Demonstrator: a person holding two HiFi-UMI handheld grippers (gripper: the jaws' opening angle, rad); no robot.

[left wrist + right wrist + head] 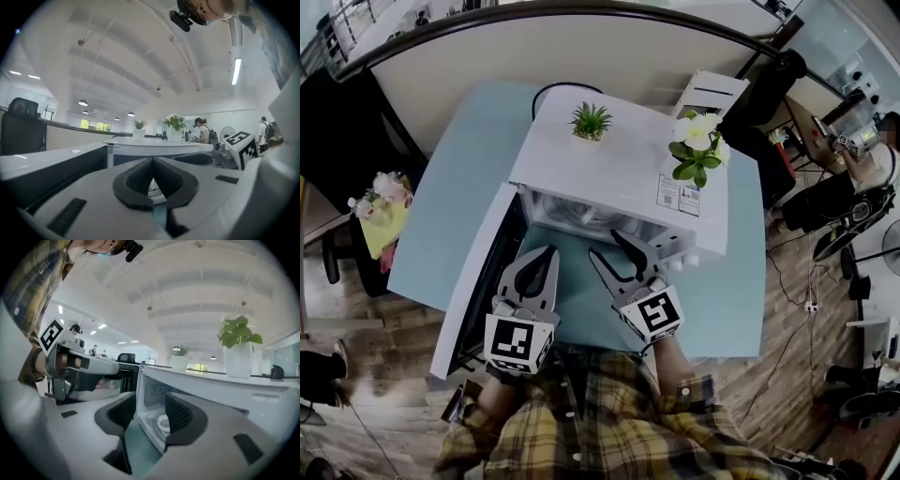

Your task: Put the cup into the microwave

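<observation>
Two hand-held grippers: my left one (pixel 551 253) is clenched on nothing and my right one (pixel 603 242) is released. Beyond them the cup (pixel 162 423) sits inside the open microwave (pixel 619 159). It is probably light, stiff and slippery, so grip its wall.

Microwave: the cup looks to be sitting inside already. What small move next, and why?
Probably draw the right gripper back from the microwave. Its jaws stand apart and empty, and the cup sits inside, so the placing looks done. The door hangs open beside the shut left gripper and needs a clear path to close.
</observation>
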